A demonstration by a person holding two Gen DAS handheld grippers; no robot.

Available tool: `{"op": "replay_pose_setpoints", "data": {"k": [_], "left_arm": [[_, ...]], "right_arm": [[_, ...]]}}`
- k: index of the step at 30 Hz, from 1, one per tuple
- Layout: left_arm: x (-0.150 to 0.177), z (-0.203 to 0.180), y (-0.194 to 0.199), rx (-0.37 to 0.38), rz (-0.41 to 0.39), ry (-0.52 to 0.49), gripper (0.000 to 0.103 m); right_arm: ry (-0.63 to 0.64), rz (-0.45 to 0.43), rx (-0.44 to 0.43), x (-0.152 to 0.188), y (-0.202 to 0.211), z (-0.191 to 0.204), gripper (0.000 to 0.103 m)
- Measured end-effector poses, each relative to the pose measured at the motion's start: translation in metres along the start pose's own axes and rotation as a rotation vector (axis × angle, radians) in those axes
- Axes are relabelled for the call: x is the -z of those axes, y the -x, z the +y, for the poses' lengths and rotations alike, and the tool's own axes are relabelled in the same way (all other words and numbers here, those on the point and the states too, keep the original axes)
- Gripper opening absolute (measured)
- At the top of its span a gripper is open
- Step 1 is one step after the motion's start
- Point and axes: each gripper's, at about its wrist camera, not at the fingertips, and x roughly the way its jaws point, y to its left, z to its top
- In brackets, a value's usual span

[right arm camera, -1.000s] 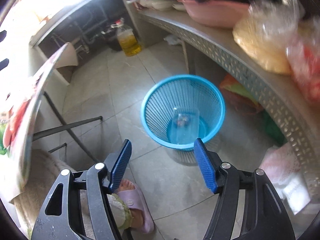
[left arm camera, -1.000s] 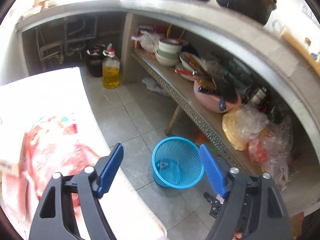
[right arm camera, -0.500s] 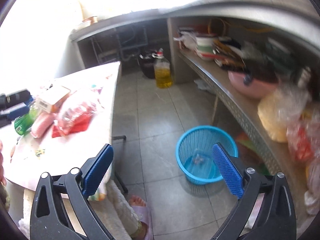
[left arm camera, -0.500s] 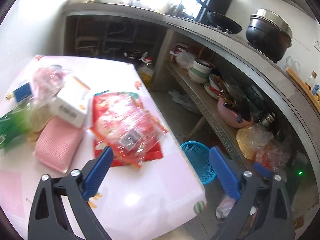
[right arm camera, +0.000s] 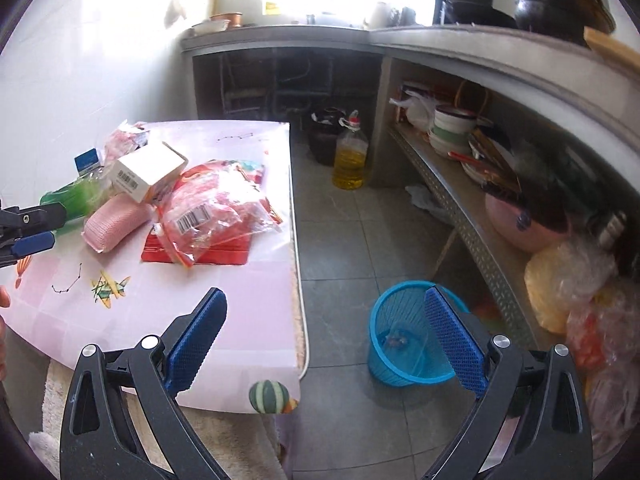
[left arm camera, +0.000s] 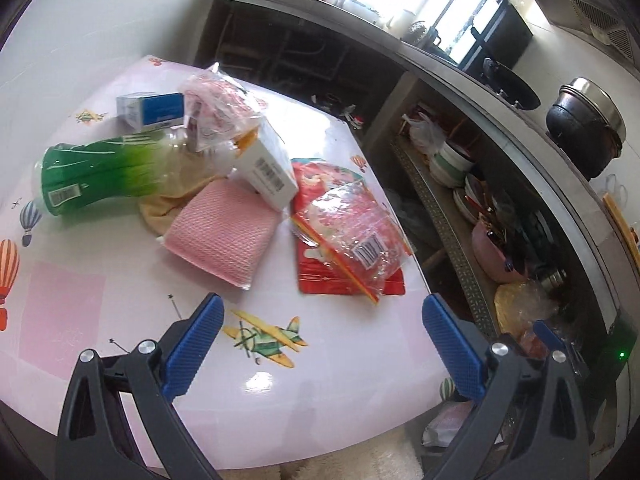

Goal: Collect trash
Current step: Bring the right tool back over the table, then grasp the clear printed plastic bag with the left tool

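Clearly both claws gape empty: left claw, right claw. Barcoded clear wrapper lies on the tabletop at twelve o'clock; its print is unreadable. Blue wastebasket stands at four o'clock.

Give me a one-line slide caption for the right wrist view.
Open right tool hovers between the littered table and blue trash basket, nothing held; wrappers and boxes await collection.

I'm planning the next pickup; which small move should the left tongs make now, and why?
Probably ease the left tongs forward and down onto the clear plastic bag: they are open and empty, and that bag lies nearest, atop the red packet.
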Motion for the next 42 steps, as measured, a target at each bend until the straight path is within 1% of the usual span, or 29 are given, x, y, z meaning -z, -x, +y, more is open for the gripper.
{"op": "replay_pose_setpoints", "data": {"k": [2, 4, 8, 10, 14, 21, 25, 29, 32, 36, 39, 42], "left_arm": [[0.002, 0.009, 0.005, -0.021, -0.021, 0.002, 0.097], [0.004, 0.017, 0.008, -0.034, -0.03, 0.006, 0.097], [0.008, 0.032, 0.015, -0.041, -0.049, 0.05, 0.097], [0.01, 0.038, 0.017, -0.044, -0.061, 0.056, 0.097], [0.014, 0.048, 0.02, -0.039, -0.082, 0.054, 0.097], [0.016, 0.054, 0.018, -0.022, -0.097, 0.018, 0.097], [0.015, 0.055, 0.017, -0.026, -0.107, -0.004, 0.097], [0.01, 0.058, 0.019, -0.03, -0.108, 0.003, 0.097], [-0.002, 0.062, 0.025, -0.034, -0.124, 0.017, 0.097], [-0.032, 0.067, 0.033, -0.018, -0.152, 0.051, 0.097], [-0.064, 0.067, 0.03, 0.01, -0.169, 0.073, 0.097], [-0.104, 0.07, 0.013, 0.04, -0.155, 0.114, 0.097]], "right_arm": [[0.022, -0.011, -0.003, -0.002, 0.002, 0.005, 0.095], [0.03, -0.014, -0.027, -0.003, 0.002, 0.009, 0.095], [0.014, -0.025, -0.126, -0.004, 0.002, 0.01, 0.095], [-0.007, -0.025, -0.171, -0.005, 0.0, 0.01, 0.095], [-0.062, -0.006, -0.237, -0.012, -0.004, 0.014, 0.095], [-0.198, 0.075, -0.368, -0.019, -0.024, 0.014, 0.095], [-0.24, 0.101, -0.443, -0.021, -0.032, 0.017, 0.095], [-0.267, 0.114, -0.481, -0.027, -0.037, 0.019, 0.091], [-0.276, 0.119, -0.5, -0.035, -0.042, 0.022, 0.089], [-0.276, 0.109, -0.521, -0.048, -0.046, 0.023, 0.089], [-0.279, 0.101, -0.528, -0.058, -0.049, 0.02, 0.089], [-0.292, 0.094, -0.536, -0.066, -0.054, 0.014, 0.089]]}}
